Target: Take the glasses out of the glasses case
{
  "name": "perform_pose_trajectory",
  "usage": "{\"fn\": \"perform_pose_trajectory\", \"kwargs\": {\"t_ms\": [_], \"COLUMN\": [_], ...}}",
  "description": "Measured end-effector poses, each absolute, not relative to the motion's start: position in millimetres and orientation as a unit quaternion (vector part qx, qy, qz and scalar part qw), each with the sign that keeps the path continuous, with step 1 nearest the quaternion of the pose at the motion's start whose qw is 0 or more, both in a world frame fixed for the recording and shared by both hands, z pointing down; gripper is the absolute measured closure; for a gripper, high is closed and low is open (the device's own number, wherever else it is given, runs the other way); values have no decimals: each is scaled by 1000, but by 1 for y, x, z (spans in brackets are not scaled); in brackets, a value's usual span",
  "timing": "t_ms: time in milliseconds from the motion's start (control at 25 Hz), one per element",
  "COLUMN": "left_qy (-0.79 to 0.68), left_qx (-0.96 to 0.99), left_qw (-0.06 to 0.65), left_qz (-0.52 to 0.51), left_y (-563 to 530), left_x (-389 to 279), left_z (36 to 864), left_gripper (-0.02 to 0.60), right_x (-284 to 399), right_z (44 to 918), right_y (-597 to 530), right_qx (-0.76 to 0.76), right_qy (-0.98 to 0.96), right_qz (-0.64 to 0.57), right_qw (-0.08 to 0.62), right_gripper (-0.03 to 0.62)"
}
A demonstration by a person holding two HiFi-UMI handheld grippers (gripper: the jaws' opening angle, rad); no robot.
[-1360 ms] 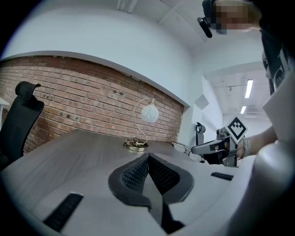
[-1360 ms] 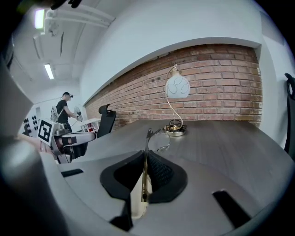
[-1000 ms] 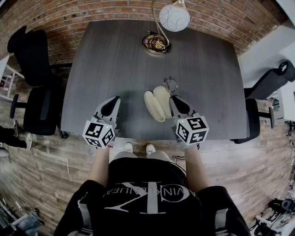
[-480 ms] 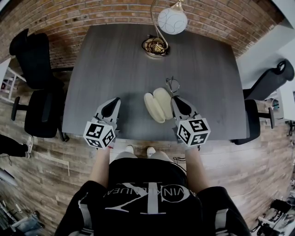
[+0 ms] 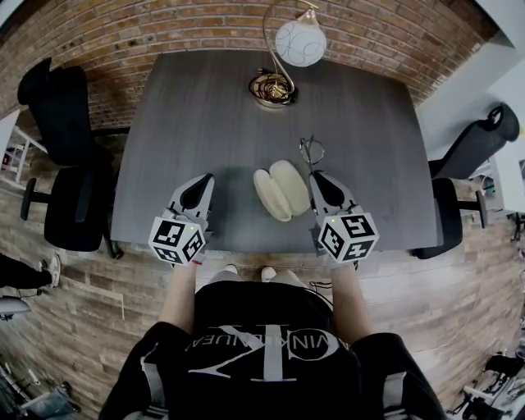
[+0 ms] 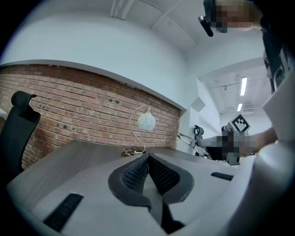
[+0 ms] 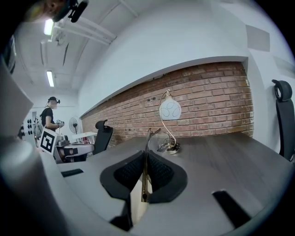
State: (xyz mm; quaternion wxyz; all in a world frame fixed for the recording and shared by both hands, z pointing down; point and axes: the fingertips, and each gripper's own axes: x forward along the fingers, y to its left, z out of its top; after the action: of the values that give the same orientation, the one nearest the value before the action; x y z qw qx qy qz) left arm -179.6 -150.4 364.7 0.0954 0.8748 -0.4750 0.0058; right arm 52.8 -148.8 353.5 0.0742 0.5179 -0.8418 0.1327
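Gray table below brick wall: open glasses case lay near the front edge, mid-width. Right gripper had its jaws clamped on the glasses, which had shifted right since a second earlier and sat clear of the case's right side. Left gripper stayed over the front edge, left of the case, jaws pressed together with nothing between.

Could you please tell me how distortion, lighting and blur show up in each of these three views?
Head view: strong fisheye bows the edges of the table; the light is even and nothing is blurred. Left gripper view: the brick wall curves, the ceiling lights glare, and mosaic patches are overlaid. Right gripper view: dark corners; the glasses between the jaws look sharp.
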Motion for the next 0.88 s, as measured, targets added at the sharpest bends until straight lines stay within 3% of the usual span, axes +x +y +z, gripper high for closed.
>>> {"fn": "perform_pose_trajectory", "kwargs": {"t_ms": [880], "left_qy": [-481], "left_qx": [873], "left_qw": [79], "left_qz": [-17], "left_y": [-154], "left_x": [-178], "left_z": [341], "left_gripper": [566], "right_x": [68], "right_z": [329], "right_y": [-139], "right_qx": [530], "right_qy": [-840], "right_qz": [108], "right_qw": [44], "right_gripper": [556]}}
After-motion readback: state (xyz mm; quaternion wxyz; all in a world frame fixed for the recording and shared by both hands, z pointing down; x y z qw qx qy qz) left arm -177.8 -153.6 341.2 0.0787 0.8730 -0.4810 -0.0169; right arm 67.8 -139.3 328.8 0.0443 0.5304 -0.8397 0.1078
